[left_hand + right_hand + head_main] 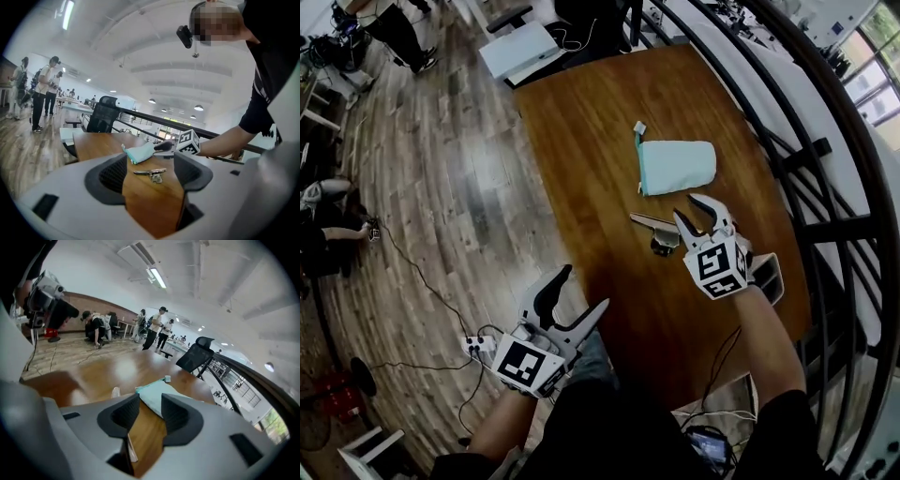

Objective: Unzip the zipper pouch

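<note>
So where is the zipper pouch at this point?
In the head view the pale teal zipper pouch lies on the wooden table, right of centre, just beyond the right gripper and a small metal object.

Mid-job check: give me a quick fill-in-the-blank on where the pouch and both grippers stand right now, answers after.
1. The zipper pouch lies on the wooden ___.
2. The right gripper has its jaws ___, with nothing gripped between them.
3. The left gripper, also open, holds ___.
4. The gripper nearer the pouch is the ___ one.

Missing words: table; open; nothing; right.
</note>
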A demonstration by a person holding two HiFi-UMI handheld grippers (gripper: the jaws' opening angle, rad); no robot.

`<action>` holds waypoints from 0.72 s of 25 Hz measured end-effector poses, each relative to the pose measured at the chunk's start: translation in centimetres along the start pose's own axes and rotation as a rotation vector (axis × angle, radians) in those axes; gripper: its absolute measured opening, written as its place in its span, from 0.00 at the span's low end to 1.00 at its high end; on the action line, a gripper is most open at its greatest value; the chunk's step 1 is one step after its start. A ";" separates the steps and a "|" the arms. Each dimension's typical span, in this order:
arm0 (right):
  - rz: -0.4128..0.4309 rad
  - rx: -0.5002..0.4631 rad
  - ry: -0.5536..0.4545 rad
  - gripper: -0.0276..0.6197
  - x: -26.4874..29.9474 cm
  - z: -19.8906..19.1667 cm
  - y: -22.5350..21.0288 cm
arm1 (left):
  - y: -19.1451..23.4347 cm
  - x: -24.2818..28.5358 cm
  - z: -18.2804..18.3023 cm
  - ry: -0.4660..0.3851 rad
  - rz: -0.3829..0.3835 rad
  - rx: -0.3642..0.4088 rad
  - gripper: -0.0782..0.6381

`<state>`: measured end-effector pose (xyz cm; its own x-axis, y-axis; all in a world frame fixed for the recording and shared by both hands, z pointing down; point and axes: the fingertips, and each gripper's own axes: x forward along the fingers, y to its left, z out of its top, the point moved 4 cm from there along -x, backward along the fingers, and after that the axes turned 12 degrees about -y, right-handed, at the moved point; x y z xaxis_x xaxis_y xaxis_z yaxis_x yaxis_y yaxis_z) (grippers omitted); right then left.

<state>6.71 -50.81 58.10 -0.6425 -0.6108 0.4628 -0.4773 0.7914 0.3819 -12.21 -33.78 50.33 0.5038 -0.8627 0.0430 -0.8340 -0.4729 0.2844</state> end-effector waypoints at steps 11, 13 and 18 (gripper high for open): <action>0.190 -0.463 0.129 0.33 5.0 -2.0 1.1 | 2.3 0.4 -2.7 0.025 0.049 -0.097 0.55; 0.225 -0.520 0.138 0.36 5.9 -1.9 1.1 | 2.5 0.5 -3.3 0.027 0.047 -0.106 0.55; 0.281 -0.608 0.150 0.35 7.8 -1.9 1.4 | 3.5 0.5 -4.0 0.041 0.082 -0.134 0.55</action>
<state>2.18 -54.46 63.79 -0.5819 -0.4158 0.6989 0.1446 0.7928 0.5921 -13.93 -35.17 55.19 0.4465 -0.8881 0.1092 -0.8363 -0.3708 0.4038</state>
